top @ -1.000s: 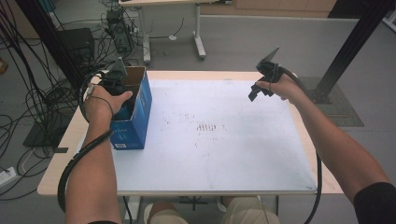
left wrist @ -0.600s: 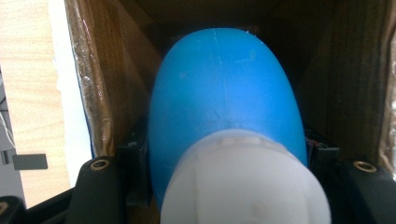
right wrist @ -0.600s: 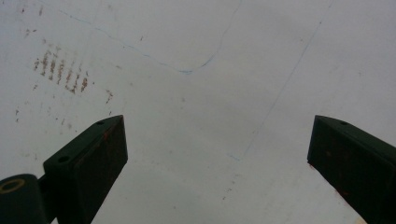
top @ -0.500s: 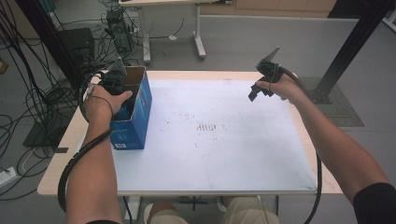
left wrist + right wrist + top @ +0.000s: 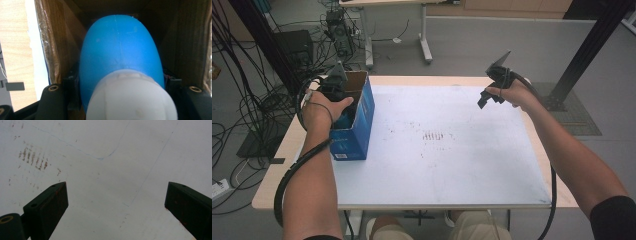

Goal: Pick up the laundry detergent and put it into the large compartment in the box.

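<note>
Change since earlier: almost nothing has moved; both hands and the box sit where they were a second ago, so this reads as a pause with the bottle gripped inside the box.
Surface (image 5: 452, 165): a white sheet over a wooden top, bare apart from some brown smudges near its middle and faint pen lines, which leaves plenty of free room for setting something down.
Box (image 5: 362, 131): a blue cardboard carton standing upright at the left edge of the surface, top open, brown inside; its open mouth faces up so that a tool can reach straight down into it.
Bottle (image 5: 120, 57): blue body with a white cap (image 5: 132, 100), lying deep between the box's brown walls with the cap end towards the camera; it is still inside the box, not on the surface.
Left tongs (image 5: 343, 102): lowered into the box from above, the hand resting over the box's near wall; in the left gripper view the black jaws sit close against both sides of the bottle just behind the cap, so they appear clamped on it, probably to lift it out.
Right tongs (image 5: 488, 97): held in the air above the far right part of the surface, well apart from the box; jaws spread wide with nothing between them, likely waiting out of the way.
</note>
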`<act>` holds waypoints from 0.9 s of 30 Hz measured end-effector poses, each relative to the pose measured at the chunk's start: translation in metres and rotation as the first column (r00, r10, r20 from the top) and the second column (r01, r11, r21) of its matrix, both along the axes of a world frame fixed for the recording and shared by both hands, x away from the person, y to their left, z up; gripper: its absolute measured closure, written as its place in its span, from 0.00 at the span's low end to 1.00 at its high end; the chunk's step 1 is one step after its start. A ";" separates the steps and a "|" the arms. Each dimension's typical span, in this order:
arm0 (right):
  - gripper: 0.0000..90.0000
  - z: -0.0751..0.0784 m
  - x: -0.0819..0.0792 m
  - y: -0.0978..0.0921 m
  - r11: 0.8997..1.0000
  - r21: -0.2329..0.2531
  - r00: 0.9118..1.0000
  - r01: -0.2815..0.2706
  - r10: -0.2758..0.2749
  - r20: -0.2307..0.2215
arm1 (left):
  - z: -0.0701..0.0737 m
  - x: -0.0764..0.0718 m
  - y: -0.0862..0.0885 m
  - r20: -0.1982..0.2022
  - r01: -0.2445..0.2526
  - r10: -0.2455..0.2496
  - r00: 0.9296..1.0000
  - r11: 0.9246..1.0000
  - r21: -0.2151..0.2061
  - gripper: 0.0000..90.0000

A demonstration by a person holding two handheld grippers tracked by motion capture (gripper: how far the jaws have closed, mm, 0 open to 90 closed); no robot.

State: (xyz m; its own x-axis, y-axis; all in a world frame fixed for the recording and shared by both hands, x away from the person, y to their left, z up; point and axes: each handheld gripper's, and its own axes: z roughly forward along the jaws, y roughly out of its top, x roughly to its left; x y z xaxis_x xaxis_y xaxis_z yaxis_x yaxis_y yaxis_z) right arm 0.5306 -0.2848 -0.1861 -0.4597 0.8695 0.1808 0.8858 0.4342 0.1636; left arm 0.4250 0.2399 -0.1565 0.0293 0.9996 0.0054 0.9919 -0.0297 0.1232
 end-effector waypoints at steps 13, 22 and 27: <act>0.05 0.000 0.000 0.002 1.000 -0.001 1.000 -0.003 0.003 0.002 | 0.000 0.000 0.001 0.000 0.000 0.000 1.000 1.000 -0.004 0.41; 0.05 0.000 0.000 0.002 1.000 -0.003 1.000 -0.003 0.003 0.000 | 0.000 0.001 0.002 -0.003 -0.002 0.002 1.000 1.000 -0.007 0.41; 0.05 0.000 0.000 0.002 1.000 -0.005 1.000 -0.002 0.002 0.000 | 0.000 0.001 0.002 -0.002 -0.003 0.003 1.000 1.000 -0.007 0.41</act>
